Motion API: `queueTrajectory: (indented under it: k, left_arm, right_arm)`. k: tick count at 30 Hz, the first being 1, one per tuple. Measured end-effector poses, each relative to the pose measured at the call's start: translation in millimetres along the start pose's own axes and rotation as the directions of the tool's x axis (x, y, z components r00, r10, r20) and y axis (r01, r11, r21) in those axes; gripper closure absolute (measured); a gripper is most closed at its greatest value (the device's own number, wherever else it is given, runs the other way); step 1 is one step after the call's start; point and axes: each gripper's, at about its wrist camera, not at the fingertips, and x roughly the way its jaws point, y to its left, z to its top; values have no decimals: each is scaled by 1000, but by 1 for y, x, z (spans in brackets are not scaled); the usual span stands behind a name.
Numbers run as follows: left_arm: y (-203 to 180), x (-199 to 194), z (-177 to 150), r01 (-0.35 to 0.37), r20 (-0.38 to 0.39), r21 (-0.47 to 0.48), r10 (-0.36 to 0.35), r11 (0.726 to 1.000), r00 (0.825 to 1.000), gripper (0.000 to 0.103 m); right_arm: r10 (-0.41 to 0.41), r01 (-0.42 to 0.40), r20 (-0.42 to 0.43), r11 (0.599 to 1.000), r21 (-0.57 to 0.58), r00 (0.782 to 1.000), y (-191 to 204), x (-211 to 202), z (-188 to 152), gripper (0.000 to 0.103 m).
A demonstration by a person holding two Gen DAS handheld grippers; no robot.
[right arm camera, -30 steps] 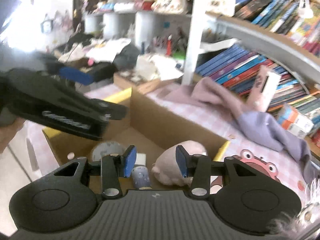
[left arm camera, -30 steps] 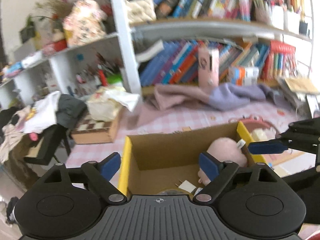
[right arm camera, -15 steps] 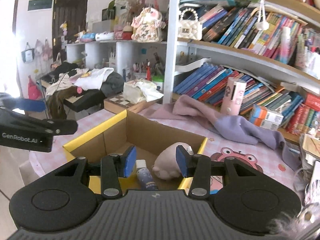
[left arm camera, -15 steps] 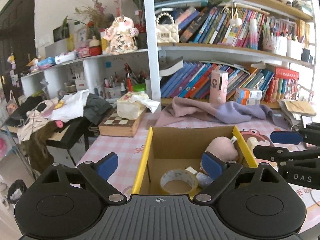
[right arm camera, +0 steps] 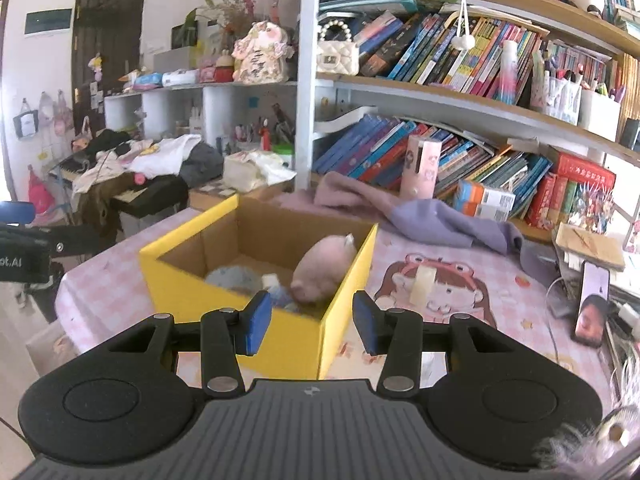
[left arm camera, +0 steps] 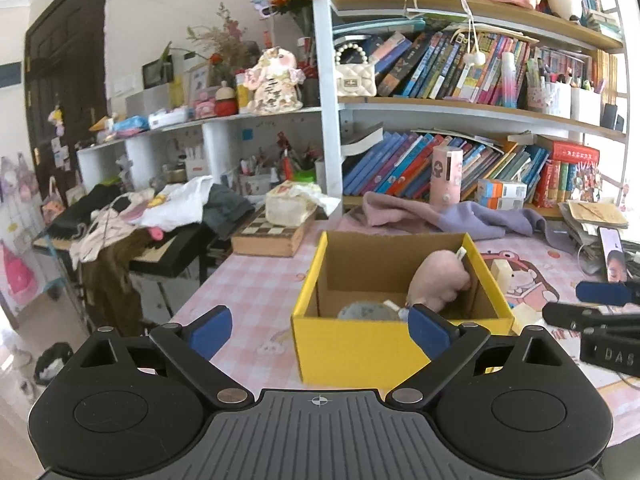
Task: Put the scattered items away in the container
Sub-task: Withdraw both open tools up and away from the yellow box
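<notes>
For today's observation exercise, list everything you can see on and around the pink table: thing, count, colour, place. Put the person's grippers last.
Box: one, yellow outside, brown inside, on the table.
Soft toy: one, pink, inside the box, against its right wall.
Tablecloth: one, pink checked, covering the table.
Cloth: one, pink and lilac, behind the box.
Eraser: one, cream, right of the box.
Phone: one, propped at the table's right.
Left gripper: black, blue pads, jaws opening, nothing between them.
Right gripper: black, blue pads, narrow gap, empty.

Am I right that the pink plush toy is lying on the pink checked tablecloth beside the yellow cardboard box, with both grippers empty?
Not quite: the pink plush toy lies inside the yellow cardboard box, against its wall, as the right wrist view shows. The left gripper and right gripper are indeed empty.
</notes>
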Motion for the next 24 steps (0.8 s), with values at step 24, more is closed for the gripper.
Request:
queueTrajectory:
  k: [24]
  left_arm:
    - [-45, -29, -77, 29, -125, 56, -22, 998, 992, 5]
  right_arm:
    - [34, -45, -72, 988, -146, 997, 32, -55, -73, 45]
